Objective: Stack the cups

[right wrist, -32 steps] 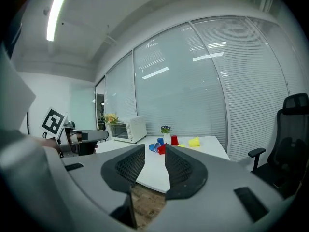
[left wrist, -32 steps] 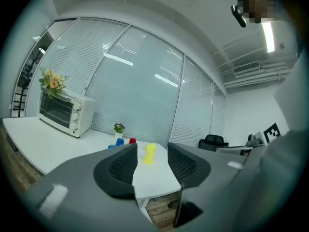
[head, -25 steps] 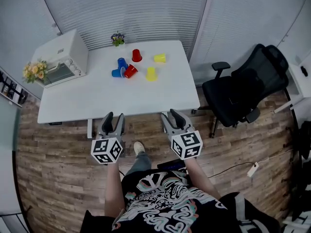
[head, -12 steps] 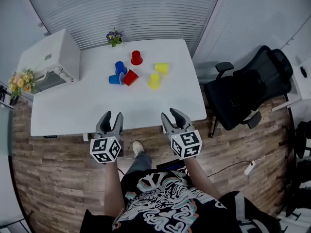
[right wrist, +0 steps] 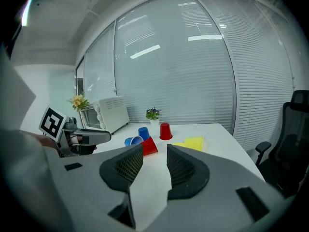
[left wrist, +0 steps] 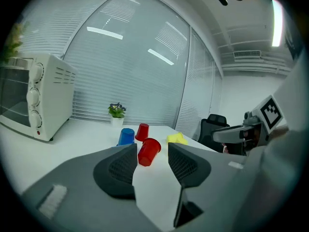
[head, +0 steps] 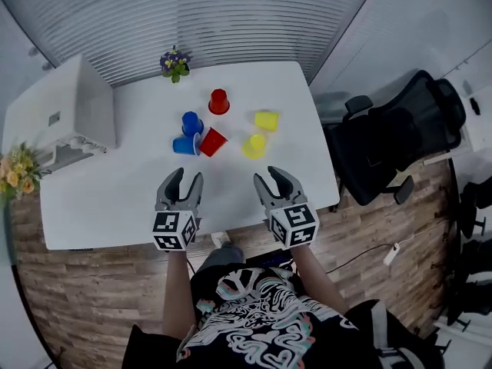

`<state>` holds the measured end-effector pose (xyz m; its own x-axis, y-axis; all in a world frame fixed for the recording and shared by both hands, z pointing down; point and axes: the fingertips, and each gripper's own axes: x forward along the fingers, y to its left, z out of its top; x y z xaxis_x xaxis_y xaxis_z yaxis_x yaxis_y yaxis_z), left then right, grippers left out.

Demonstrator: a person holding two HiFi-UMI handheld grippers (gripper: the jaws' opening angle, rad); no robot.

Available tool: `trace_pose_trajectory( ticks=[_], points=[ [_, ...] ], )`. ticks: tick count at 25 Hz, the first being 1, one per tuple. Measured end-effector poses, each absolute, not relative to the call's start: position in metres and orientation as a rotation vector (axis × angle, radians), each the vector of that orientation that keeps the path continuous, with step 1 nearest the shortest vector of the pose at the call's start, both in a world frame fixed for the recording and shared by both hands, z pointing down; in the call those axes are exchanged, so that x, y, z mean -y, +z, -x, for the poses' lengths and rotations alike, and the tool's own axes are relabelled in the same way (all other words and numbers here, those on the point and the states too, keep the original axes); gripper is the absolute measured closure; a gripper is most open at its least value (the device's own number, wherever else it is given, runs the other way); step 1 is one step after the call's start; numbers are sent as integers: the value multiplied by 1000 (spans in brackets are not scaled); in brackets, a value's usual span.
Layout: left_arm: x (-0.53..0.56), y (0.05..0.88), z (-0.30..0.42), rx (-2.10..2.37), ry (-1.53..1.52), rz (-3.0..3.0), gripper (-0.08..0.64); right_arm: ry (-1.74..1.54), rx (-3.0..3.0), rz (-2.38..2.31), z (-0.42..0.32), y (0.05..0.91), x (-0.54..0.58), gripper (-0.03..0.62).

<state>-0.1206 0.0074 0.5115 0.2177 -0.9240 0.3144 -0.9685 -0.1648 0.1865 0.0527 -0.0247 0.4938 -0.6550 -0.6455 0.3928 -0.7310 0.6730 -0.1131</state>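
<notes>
The left hand-held gripper (head: 183,183) and the right hand-held gripper (head: 271,181) hang side by side over the near edge of the white desk (head: 115,206). Both point toward the cups. Each has its jaws spread, with only bare desk showing in the gap and nothing pinched.

Beyond them, near the middle of the desk, six cups sit in a loose cluster. A red cup (head: 213,141) lies on its side, touching a blue cup (head: 184,145) that also lies on its side to its left. Just behind those two, a second blue cup (head: 191,122) stands upside down. Right of the red one, a yellow cup (head: 254,145) seems to lie tipped over, though the head view leaves that unclear. A second yellow cup (head: 267,120) lies on its side just behind it. Farthest back, a second red cup (head: 219,101) stands upside down, apart from the others. No cup is stacked on another.

At the far edge stands a small potted plant (head: 174,63), and a white toaster oven (head: 65,114) occupies the far left corner. A black office chair (head: 400,137) stands off the right side.
</notes>
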Motion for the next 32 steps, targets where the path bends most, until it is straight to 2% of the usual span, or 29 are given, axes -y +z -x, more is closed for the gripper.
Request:
trace_pose_trajectory(
  ticks=[8,17,28,32],
  points=[
    [24,532,114,1597,206,-2258,371,383,2523,-1106,-22,506,42,439],
    [36,548,92,1472,234,-2292,370,383,2510,-1115,-22,507,45,439],
    [58,575,96,1475,311,-2198,342,428,2516,-1054,-17,519,59,442],
    [66,579,108,1510,305,-2159,303,448,2516,-1041,-19,525,67,443]
  ],
)
